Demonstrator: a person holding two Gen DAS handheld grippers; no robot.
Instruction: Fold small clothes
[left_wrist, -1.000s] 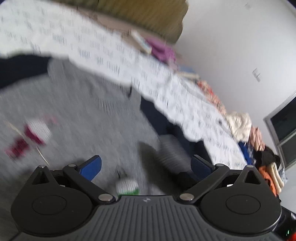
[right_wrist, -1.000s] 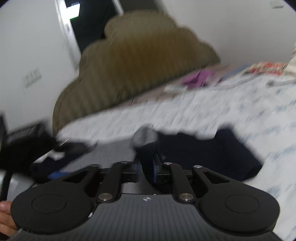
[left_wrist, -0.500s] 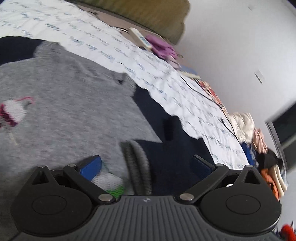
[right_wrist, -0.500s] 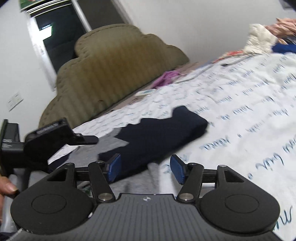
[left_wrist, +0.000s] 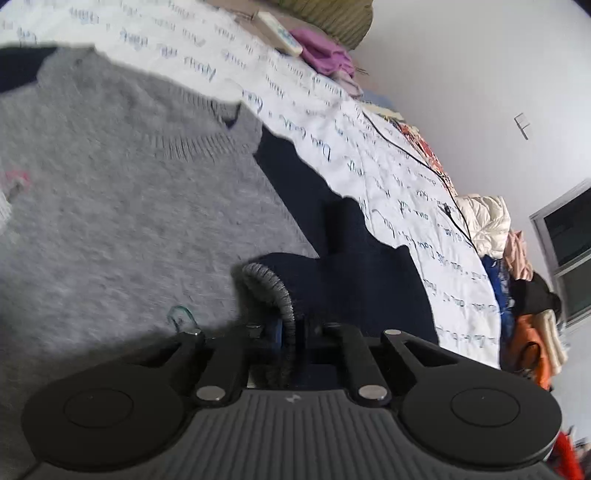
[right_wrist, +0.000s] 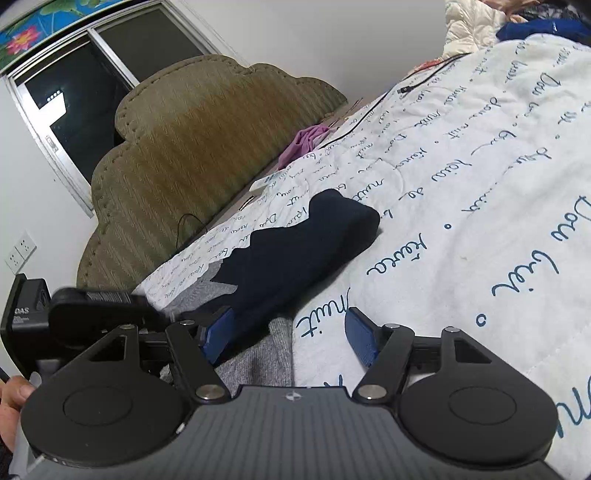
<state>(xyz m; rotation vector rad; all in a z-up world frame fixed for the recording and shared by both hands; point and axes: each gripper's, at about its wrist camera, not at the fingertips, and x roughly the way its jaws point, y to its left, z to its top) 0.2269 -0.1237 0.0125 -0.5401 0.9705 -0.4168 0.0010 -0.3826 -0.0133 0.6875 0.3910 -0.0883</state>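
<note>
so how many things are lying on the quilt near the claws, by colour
grey: 1, the sweater, its ribbed cuff pinched in the left claw
navy: 1, the folded garment
purple: 1, the crumpled cloth by the headboard
black: 1, the cable
total: 4
The far clothes pile is too jumbled to count.
</note>
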